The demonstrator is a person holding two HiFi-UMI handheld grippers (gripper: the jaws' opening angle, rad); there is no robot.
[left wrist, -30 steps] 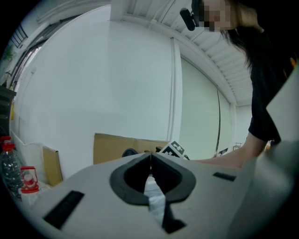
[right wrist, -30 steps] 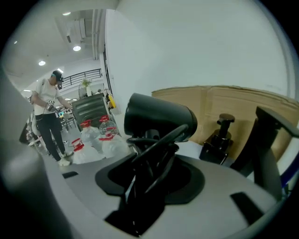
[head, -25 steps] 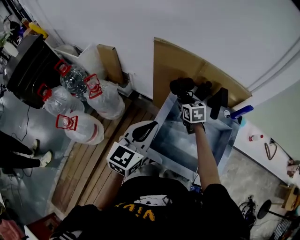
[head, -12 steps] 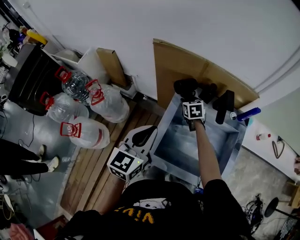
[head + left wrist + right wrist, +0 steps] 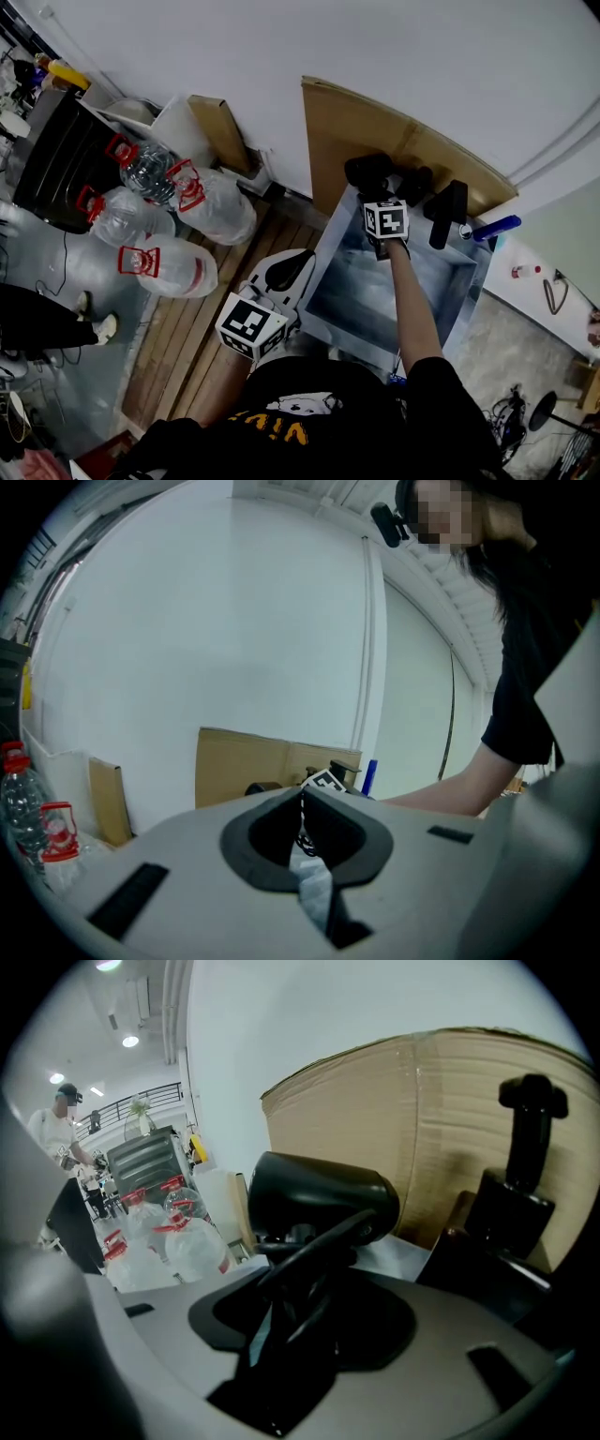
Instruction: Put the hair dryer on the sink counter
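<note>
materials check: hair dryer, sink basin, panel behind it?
Hair dryer: black plastic by its look, smooth with a soft sheen on the barrel.
Sink basin: probably stainless steel, grey with dull reflections.
Panel: brown cardboard, matt, faint corrugation lines and a fold.

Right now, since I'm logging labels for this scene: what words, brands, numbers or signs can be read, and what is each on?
Nothing reads cleanly.
black shirt: yellow letters, upside down in the head view, too blurred to quote.
marker cubes: black-and-white square patterns, no words.
hair dryer: plain black, no brand shows.
water jugs: any print too small to read.
</note>
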